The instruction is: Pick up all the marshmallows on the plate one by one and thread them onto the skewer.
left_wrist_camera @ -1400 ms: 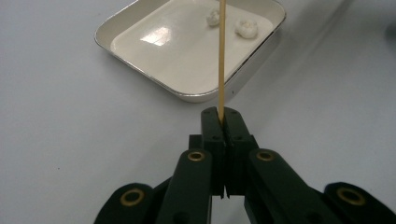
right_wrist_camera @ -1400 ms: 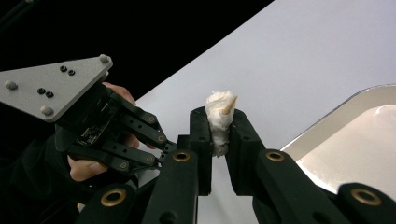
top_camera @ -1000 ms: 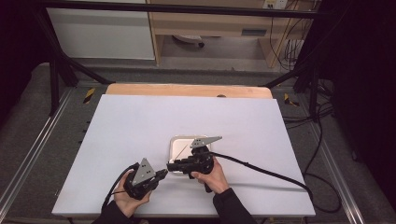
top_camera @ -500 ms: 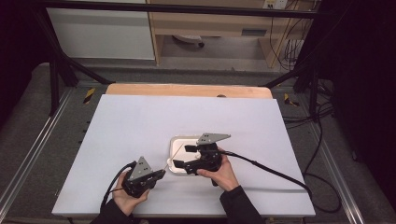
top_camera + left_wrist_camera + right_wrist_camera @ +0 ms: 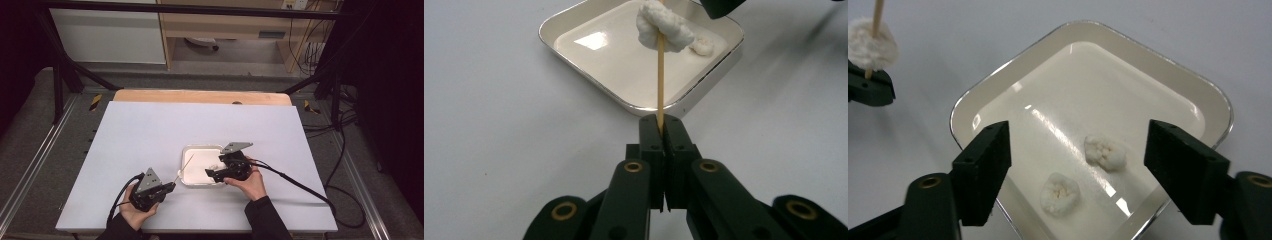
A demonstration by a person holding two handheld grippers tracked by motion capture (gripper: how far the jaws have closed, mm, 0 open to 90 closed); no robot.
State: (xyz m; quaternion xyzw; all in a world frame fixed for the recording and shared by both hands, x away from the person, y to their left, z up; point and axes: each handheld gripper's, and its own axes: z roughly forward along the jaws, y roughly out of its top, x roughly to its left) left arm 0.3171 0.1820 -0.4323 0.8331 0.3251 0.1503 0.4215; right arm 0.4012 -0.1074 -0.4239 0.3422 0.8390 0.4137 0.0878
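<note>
My left gripper [image 5: 663,125] is shut on the lower end of a thin wooden skewer [image 5: 660,85], which points toward a cream square tray [image 5: 619,60]. A white fluffy piece [image 5: 664,27] is threaded near the skewer's far end. In the high view the left gripper [image 5: 171,186] sits at the tray's [image 5: 200,159] near left corner, with the skewer [image 5: 186,166] slanting over the rim. My right gripper [image 5: 1080,145] hangs open over the tray [image 5: 1088,25], above two loose white pieces [image 5: 1104,152] [image 5: 1060,194]. From above, the right gripper [image 5: 210,173] reaches in from the tray's right side.
The tray rests on a white table top [image 5: 150,130] with a wooden strip [image 5: 200,96] along its far edge. A black cable [image 5: 295,182] trails right from the right gripper. Metal frame rails [image 5: 45,150] flank the table.
The right gripper has drawn back to the right, away from the skewer, over the tray. The left gripper has stayed where it was, holding the skewer.
</note>
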